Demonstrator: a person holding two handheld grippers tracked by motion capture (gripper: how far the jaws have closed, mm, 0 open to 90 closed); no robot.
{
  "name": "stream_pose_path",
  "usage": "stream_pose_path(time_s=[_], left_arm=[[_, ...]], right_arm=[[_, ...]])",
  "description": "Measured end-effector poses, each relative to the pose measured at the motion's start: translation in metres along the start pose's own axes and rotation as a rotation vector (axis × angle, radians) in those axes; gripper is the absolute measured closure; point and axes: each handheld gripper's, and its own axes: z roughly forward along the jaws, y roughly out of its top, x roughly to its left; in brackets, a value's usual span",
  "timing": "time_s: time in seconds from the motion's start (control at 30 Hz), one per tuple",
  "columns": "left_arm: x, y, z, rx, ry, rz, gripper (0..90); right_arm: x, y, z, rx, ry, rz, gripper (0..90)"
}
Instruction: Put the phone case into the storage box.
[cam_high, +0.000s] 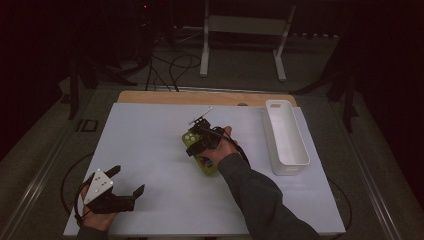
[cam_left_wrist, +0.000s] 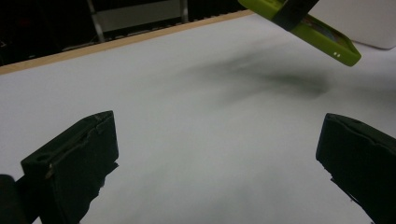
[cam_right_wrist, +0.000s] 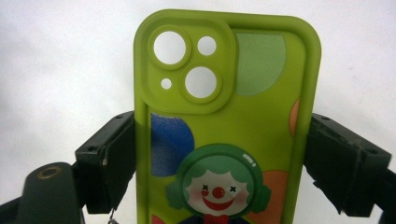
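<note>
The right gripper (cam_right_wrist: 219, 158) is squeezing the green phone case (cam_right_wrist: 224, 116) by its sides — the left gripper (cam_high: 125, 187) is resting wide open.

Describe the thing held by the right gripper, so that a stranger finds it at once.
On the white table, left of the long white bin, the right gripper clamps a phone case. It is lime green, with a clown picture on it.

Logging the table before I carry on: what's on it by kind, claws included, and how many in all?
Green phone case: 1, gripped at its sides by the right claw
White bin: 1
Claws: 2, counting the left claw, jaws apart over the table
Total: 4
</note>
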Motion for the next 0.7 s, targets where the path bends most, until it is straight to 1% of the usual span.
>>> stream_pose_path(time_s=[0.07,0.27,0.7], left_arm=[[0.0,0.0,0.0,-0.001,0.0,0.0,0.0],[0.0,0.0,0.0,0.0,0.0,0.0,0.0],[0.0,0.0,0.0,-0.002,0.001,-0.001,0.0]], right_arm=[[-0.001,0.0,-0.001,-0.006,-0.001,-0.001,15.6],[-0.004,0.001,-0.007,-0.04,-0.008,0.023,15.6],[-0.011,0.005,-0.021,-0.113,-0.022,0.049,15.6]])
